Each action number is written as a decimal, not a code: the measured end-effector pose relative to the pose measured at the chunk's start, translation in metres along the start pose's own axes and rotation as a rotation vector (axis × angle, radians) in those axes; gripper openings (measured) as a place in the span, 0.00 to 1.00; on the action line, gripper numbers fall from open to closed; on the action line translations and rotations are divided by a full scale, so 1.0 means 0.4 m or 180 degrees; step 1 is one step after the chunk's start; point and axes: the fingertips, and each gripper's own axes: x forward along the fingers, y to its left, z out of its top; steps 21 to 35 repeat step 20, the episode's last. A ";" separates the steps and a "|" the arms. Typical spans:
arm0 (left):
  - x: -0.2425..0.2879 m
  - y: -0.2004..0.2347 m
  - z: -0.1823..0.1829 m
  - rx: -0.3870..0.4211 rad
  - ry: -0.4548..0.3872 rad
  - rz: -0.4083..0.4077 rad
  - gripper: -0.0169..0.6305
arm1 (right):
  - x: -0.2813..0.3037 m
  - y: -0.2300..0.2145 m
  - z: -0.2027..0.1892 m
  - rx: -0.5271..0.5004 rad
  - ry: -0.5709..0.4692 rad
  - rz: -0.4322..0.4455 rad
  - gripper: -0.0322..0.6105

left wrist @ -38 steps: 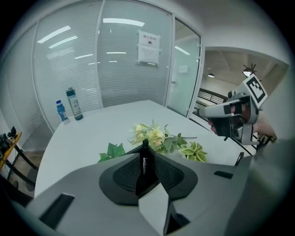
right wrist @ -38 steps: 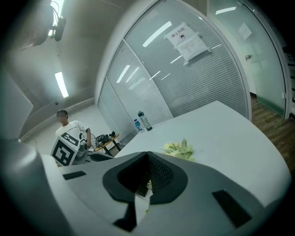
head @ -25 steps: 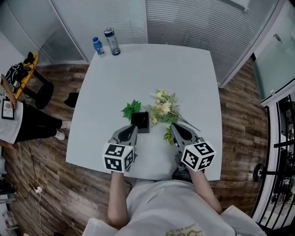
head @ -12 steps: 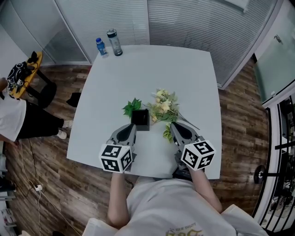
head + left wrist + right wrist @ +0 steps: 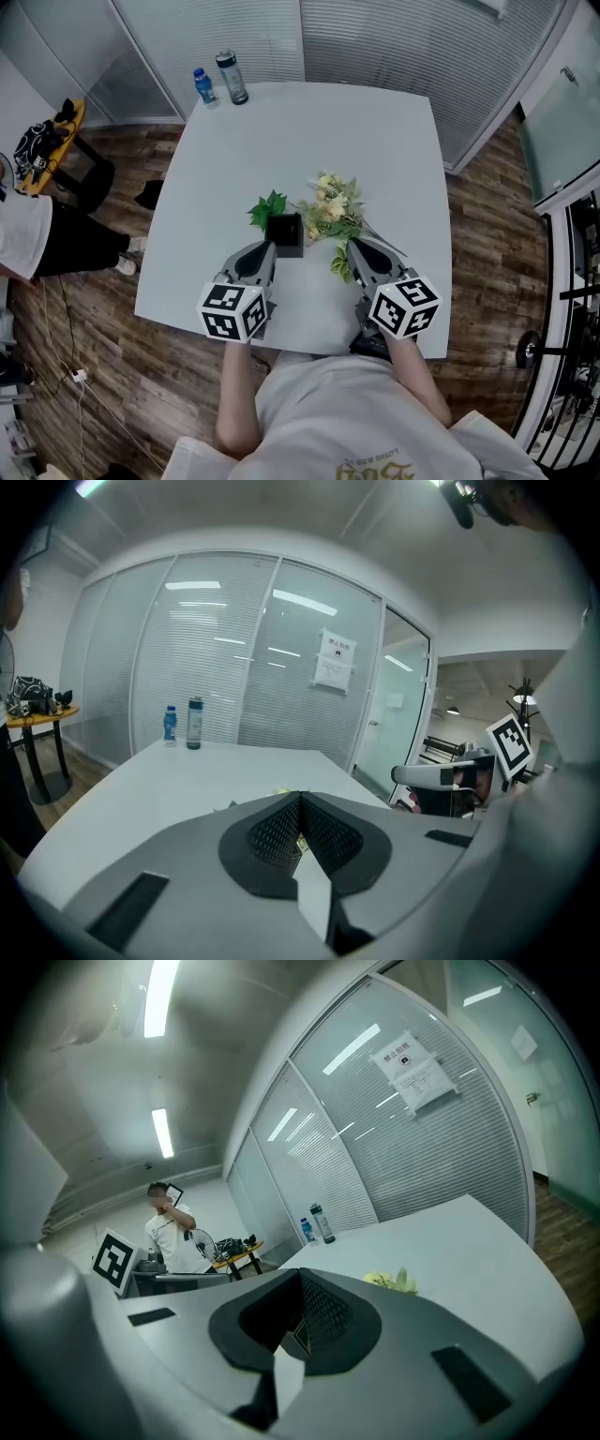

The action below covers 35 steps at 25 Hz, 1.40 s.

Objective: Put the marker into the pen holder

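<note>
1. Finds the left gripper (image 5: 265, 247) over the near part of the white table (image 5: 309, 131), tips pointing at the pen holder (image 5: 284, 234) and stopping just short of it.
2. Reads its jaws as clenched tip to tip, with nothing gripped between them.
3. Finds the right gripper (image 5: 352, 246) alongside, tips close to the flowers (image 5: 330, 208), likewise pressed closed and empty.
4. Places the black square pen holder upright between a green leaf sprig (image 5: 267, 205) and the flowers, close beside both.
5. Cannot make out the marker in any view: not in either gripper, and too dark inside the holder to tell.
6. Notes two bottles (image 5: 231, 77) at the far left corner and a person (image 5: 28, 234) standing off the table's left side.
</note>
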 end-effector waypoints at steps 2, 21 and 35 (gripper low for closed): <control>0.003 0.000 -0.003 -0.0001 0.0013 -0.0006 0.05 | 0.001 -0.005 0.000 0.0019 -0.0004 -0.0003 0.07; 0.014 0.029 -0.010 -0.0067 0.0064 -0.0017 0.05 | 0.018 -0.025 0.000 0.0072 0.0000 -0.0022 0.07; 0.014 0.029 -0.010 -0.0067 0.0064 -0.0017 0.05 | 0.018 -0.025 0.000 0.0072 0.0000 -0.0022 0.07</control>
